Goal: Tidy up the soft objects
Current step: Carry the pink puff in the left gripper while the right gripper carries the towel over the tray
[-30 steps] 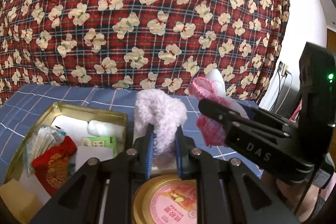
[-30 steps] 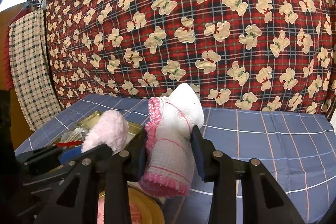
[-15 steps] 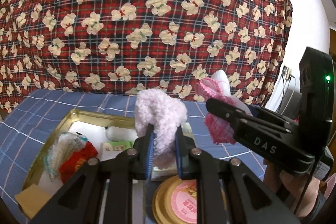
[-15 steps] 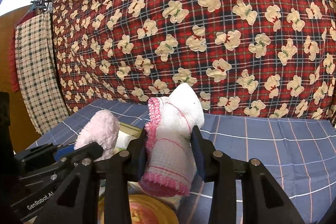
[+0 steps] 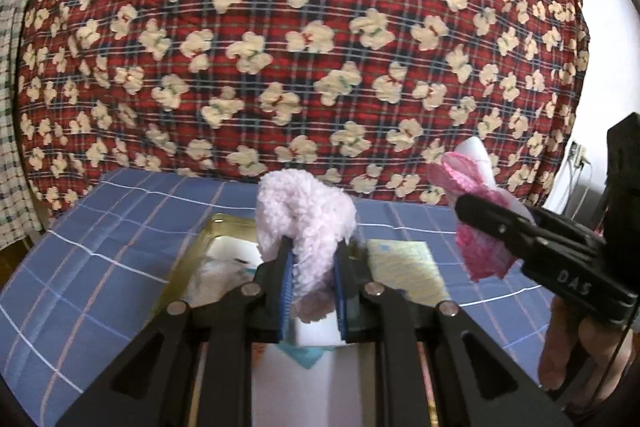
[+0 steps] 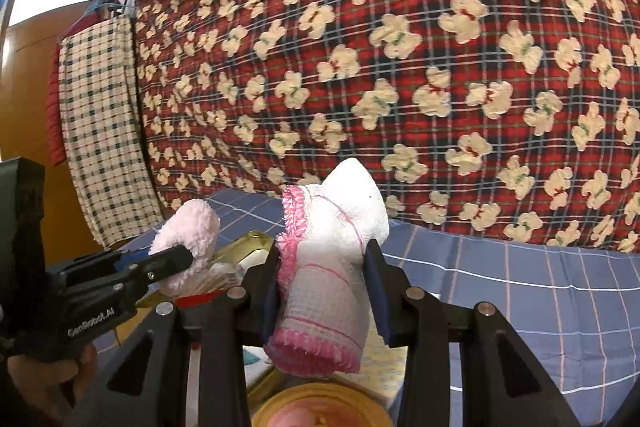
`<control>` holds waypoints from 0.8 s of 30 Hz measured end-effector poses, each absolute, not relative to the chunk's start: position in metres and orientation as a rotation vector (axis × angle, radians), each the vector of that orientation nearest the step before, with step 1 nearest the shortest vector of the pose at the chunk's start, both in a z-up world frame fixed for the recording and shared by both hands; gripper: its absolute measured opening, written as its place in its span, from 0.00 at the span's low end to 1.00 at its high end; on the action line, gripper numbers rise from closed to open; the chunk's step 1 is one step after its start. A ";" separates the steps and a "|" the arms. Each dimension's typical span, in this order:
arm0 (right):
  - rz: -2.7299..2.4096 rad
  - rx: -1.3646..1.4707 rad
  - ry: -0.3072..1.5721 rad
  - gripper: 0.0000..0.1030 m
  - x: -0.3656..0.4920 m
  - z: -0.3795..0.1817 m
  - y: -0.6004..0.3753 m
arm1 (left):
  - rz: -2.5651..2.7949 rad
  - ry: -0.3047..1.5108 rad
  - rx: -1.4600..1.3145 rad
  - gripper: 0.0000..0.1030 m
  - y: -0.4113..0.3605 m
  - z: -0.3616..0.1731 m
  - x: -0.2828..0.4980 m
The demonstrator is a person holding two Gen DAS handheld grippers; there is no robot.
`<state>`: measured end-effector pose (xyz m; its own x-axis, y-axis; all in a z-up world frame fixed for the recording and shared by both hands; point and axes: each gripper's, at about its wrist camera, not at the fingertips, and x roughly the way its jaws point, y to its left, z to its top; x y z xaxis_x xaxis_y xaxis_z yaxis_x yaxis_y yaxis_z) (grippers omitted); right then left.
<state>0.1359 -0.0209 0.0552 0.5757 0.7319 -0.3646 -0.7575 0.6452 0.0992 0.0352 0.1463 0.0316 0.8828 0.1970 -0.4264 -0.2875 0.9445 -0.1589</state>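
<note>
My left gripper [image 5: 311, 287] is shut on a fluffy pale pink sock [image 5: 306, 219] and holds it up over the gold tin box [image 5: 224, 227]. My right gripper [image 6: 322, 291] is shut on a white sock with pink frilled trim [image 6: 332, 247], held up beside the left one. The white and pink sock also shows in the left wrist view [image 5: 472, 199], at the right. The fluffy sock also shows in the right wrist view [image 6: 192, 231], at the left.
The tin box stands on a blue checked sheet [image 5: 104, 247] with a yellowish card [image 5: 404, 267] beside it. A round gold lid [image 6: 320, 407] lies below the right gripper. A red plaid bear-print blanket [image 5: 300, 47] fills the background. A checked cloth [image 6: 100, 127] hangs at the left.
Both grippers have risen and tilted upward with their socks still held. The tin box and round lid have slid lower and partly out of view.
</note>
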 end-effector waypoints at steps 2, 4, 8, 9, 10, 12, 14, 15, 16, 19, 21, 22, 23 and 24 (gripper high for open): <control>0.888 -0.074 0.397 0.40 0.132 0.055 -0.014 | 0.270 0.424 -0.225 0.15 0.153 0.030 0.032; 0.900 -0.080 0.399 0.40 0.129 0.055 -0.009 | 0.288 0.432 -0.225 0.15 0.160 0.028 0.028; 0.931 -0.094 0.404 0.40 0.121 0.053 0.005 | 0.322 0.443 -0.228 0.15 0.171 0.025 0.020; 0.942 -0.098 0.406 0.40 0.118 0.052 0.010 | 0.329 0.448 -0.225 0.15 0.173 0.024 0.018; 0.952 -0.104 0.409 0.40 0.115 0.051 0.015 | 0.337 0.453 -0.224 0.15 0.175 0.023 0.017; 0.971 -0.115 0.413 0.40 0.109 0.049 0.022 | 0.349 0.462 -0.229 0.15 0.180 0.019 0.013; 0.986 -0.123 0.416 0.40 0.104 0.047 0.028 | 0.366 0.471 -0.237 0.15 0.185 0.016 0.009; 0.995 -0.128 0.419 0.40 0.102 0.045 0.032 | 0.375 0.475 -0.239 0.15 0.188 0.015 0.008; 1.003 -0.134 0.425 0.40 0.099 0.042 0.036 | 0.383 0.479 -0.245 0.15 0.191 0.013 0.005; 1.020 -0.153 0.436 0.40 0.092 0.037 0.046 | 0.398 0.485 -0.250 0.15 0.195 0.010 0.001; 1.025 -0.162 0.441 0.40 0.089 0.034 0.050 | 0.404 0.491 -0.255 0.15 0.197 0.008 -0.001; 1.029 -0.164 0.443 0.40 0.088 0.034 0.051 | 0.405 0.495 -0.256 0.15 0.198 0.006 -0.001; 1.034 -0.168 0.445 0.40 0.085 0.033 0.053 | 0.408 0.498 -0.254 0.15 0.198 0.005 -0.002; 1.037 -0.171 0.445 0.40 0.084 0.032 0.055 | 0.410 0.501 -0.254 0.15 0.198 0.004 -0.003</control>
<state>0.0839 0.0551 0.0319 0.4294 0.7920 -0.4340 -0.8603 0.5049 0.0702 -0.0026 0.1981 0.0039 0.7990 0.3164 -0.5114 -0.4385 0.8884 -0.1355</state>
